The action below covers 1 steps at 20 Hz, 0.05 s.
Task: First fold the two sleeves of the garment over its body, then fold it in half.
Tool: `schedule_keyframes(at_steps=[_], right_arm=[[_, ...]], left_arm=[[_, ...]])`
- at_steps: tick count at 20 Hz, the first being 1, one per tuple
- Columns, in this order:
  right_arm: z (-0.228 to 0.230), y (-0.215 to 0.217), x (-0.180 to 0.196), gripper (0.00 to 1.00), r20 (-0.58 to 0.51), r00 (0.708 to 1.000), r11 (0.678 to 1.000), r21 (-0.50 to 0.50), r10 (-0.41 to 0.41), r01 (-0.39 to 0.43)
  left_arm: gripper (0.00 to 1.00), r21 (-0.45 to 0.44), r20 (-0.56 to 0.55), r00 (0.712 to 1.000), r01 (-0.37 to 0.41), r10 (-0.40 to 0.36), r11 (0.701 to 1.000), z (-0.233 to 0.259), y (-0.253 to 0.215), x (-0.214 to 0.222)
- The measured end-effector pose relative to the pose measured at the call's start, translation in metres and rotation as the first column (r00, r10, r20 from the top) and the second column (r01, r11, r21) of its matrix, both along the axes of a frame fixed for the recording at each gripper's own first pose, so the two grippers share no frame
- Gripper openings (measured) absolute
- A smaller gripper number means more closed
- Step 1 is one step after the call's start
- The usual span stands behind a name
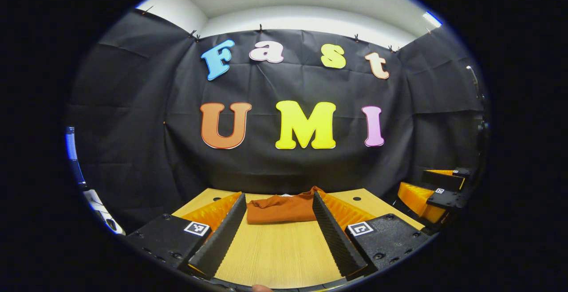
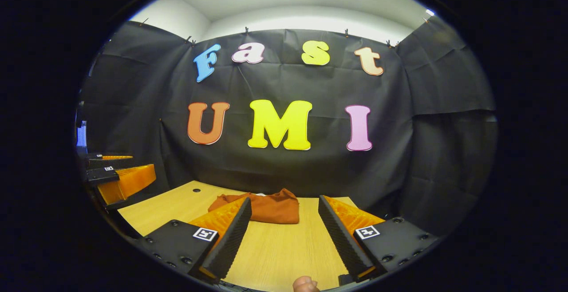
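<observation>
A rust-orange garment (image 1: 282, 210) lies as a compact folded bundle on the wooden table (image 1: 275, 252), near its far edge by the black wall. In the left gripper view my left gripper (image 1: 278, 199) is open, held above the table short of the garment, with nothing between its fingers. The right gripper (image 1: 437, 194) hovers off to the right, beyond the table's corner. In the right gripper view the garment (image 2: 270, 210) sits ahead and slightly left, and my right gripper (image 2: 284, 202) is open and holds nothing. The left gripper (image 2: 117, 176) shows at far left.
Bare wood (image 2: 284, 247) stretches between the grippers and the garment. Small round holes (image 1: 356, 198) mark the tabletop's far corners. The black cloth wall stands right behind the table. A fingertip of the person's hand (image 2: 305, 284) shows at the bottom edge.
</observation>
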State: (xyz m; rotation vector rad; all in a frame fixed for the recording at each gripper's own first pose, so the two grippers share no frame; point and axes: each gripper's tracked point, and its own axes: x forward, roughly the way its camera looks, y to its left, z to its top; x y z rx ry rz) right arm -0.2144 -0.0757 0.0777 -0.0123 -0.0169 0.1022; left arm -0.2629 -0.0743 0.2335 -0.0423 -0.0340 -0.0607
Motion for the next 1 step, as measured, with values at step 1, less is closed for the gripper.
schedule_keyframes(at_steps=[1], right_arm=[[0.0017,0.0057,-0.0011,0.96,0.000,1.000,1.000,0.003,0.000,0.000]], left_arm=[[0.97,-0.008,-0.009,1.000,-0.002,0.002,1.000,-0.0028,0.0015,0.0022]])
